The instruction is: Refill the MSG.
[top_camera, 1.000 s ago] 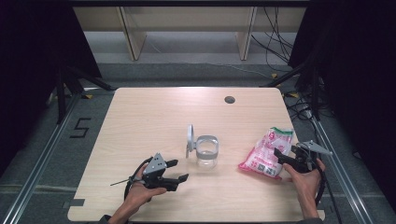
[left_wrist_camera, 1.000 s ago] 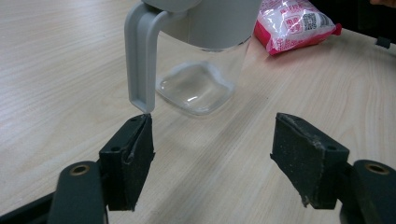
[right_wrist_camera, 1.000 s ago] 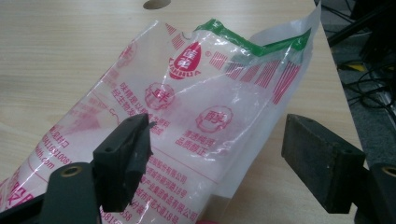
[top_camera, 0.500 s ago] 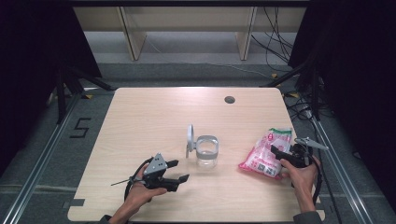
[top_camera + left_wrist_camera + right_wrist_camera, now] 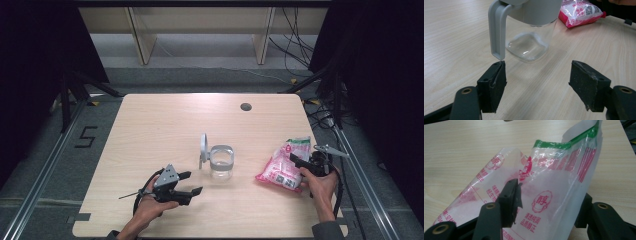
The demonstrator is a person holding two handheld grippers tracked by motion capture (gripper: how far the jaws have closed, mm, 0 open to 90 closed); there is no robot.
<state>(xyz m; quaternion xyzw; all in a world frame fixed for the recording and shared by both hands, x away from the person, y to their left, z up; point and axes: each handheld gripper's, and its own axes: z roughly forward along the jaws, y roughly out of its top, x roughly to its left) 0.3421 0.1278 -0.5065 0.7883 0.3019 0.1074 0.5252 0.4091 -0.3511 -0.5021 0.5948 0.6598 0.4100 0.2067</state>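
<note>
High view: 1 jar (image 5: 221,162), 1 bag (image 5: 284,165) — right tongs (image 5: 303,166) closing on bag, left tongs (image 5: 192,184) wide.

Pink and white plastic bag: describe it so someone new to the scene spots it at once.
On the light wooden table, look to the right-hand edge, past the clear glass jar with a grey flip lid at the middle. The pink and white plastic bag lies there, filled with white grains, its top lifted between the right gripper jaws. It is the table's only soft, printed thing, with red lettering and a green strip.
</note>
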